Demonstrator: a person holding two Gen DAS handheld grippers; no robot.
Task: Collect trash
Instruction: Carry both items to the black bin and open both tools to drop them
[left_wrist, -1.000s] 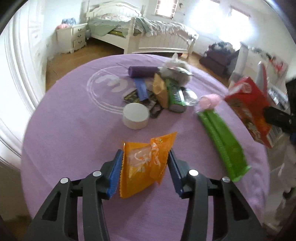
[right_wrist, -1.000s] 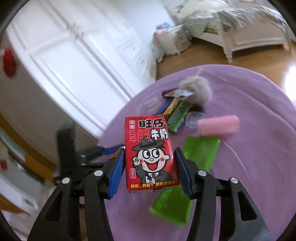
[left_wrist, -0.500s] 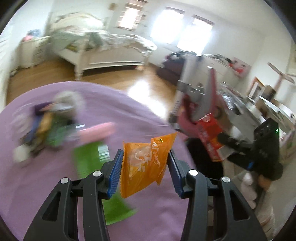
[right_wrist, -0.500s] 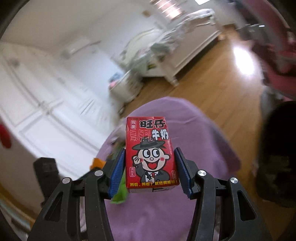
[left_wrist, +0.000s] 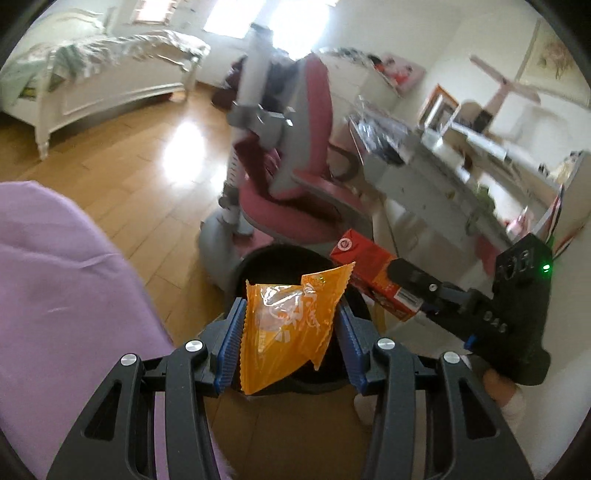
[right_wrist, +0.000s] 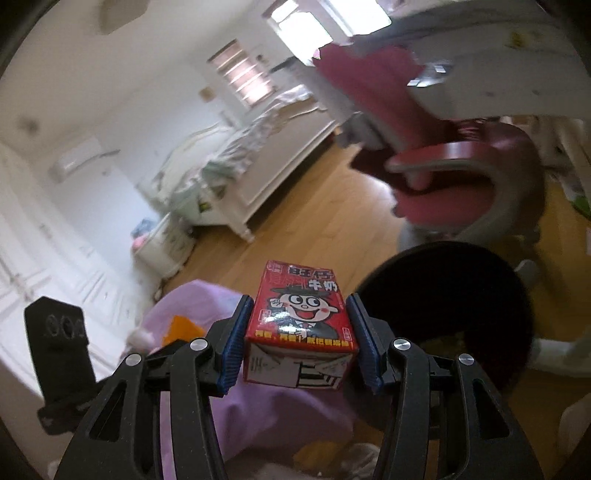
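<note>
My left gripper (left_wrist: 290, 332) is shut on an orange snack wrapper (left_wrist: 291, 325) and holds it over the mouth of a black trash bin (left_wrist: 273, 262) on the floor. My right gripper (right_wrist: 301, 339) is shut on a red milk carton with a cartoon face (right_wrist: 301, 317). In the left wrist view the carton (left_wrist: 373, 280) hangs over the bin's right rim. In the right wrist view the bin (right_wrist: 450, 306) lies just right of the carton.
The purple-covered table (left_wrist: 55, 288) is at the left, off to the side of the bin. A pink and grey desk chair (left_wrist: 291, 184) stands just behind the bin, with a white desk (left_wrist: 461, 166) at right. A white bed (left_wrist: 92, 77) is across the wooden floor.
Both grippers swung right, away from the table and its pile of trash, to the black bin on the floor. Each still holds its item.
</note>
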